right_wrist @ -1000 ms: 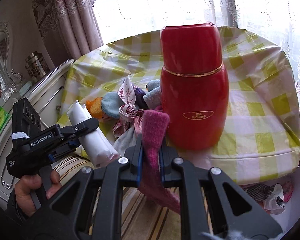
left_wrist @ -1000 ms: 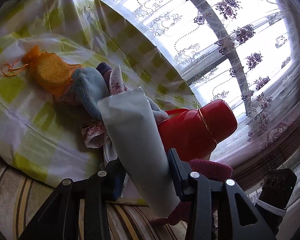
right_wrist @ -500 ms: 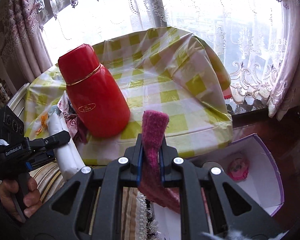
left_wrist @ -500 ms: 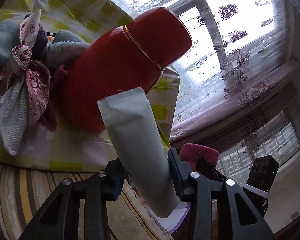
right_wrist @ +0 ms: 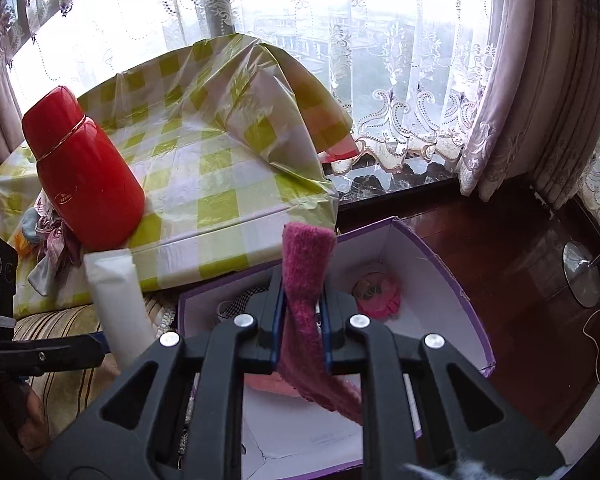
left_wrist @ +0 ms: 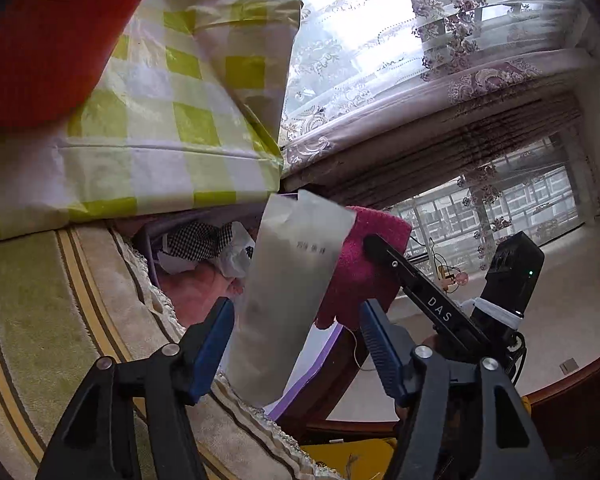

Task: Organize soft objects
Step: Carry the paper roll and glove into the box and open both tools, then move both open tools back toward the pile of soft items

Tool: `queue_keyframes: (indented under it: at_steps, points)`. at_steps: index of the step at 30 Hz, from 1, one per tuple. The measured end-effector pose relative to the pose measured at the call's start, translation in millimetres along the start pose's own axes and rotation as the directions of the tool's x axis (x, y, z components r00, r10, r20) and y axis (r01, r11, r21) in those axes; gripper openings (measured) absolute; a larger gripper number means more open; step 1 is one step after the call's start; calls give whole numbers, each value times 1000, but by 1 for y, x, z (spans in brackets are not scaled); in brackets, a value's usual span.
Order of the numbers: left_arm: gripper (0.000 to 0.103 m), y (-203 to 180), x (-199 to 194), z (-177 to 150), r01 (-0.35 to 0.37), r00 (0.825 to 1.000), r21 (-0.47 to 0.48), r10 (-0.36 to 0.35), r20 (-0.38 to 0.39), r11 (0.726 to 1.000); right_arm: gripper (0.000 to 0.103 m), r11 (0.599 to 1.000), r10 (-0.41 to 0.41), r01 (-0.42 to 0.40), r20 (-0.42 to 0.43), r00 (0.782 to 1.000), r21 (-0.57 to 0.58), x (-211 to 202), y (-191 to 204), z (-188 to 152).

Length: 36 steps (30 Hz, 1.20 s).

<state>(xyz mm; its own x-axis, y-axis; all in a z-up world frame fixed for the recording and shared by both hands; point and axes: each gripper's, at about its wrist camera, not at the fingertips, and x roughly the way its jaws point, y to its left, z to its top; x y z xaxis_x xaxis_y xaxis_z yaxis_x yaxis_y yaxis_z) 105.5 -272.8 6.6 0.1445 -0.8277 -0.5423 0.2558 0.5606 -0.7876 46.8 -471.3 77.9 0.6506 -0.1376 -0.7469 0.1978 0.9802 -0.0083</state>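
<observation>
L gripper (left_wrist: pixel 296 344) fingers opening, white tube (left_wrist: pixel 288 296) upright between, pads clear. R gripper (right_wrist: pixel 300 332) pinching magenta sock (right_wrist: pixel 304 280), directly above purple box (right_wrist: pixel 440 280), so nearer.

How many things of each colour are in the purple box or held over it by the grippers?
Pink or magenta: 2, the sock in the right gripper and the round toy in the box
White: 1, the tube between the opening jaws of the left gripper
Black-and-white check: 1, the cloth in the box
Total: 4
</observation>
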Motion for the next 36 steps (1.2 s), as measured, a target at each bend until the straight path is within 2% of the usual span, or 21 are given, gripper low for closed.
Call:
queue_keyframes:
  at_steps: [2,7,14,20,28,36]
  points:
    - [70,1,3,-4,-18,1000,-6,18,-15,1000,23,1000,-2,3,-12,1000,18,3,-3,-1]
    - [70,1,-8,-3,-30,1000,-7,30,9,1000,32,1000,19,-19,-18,1000,13,6,2,-1]
    - [70,-1,-11,1,-47,998,9,47,34,999,32,999,34,-34,-10,999,-20,4,17,1]
    - [70,1,-29,6,-113,987,36,108,117,993,32,995,83,-84,-24,996,-45,5,40,0]
    - [70,31,-76,12,-194,954,-28,196,227,981,32,977,148,-153,-41,988,-148,5,101,3]
    - [70,73,-142,15,-240,894,-137,274,355,961,32,935,232,-241,-66,970,-261,7,168,-1]
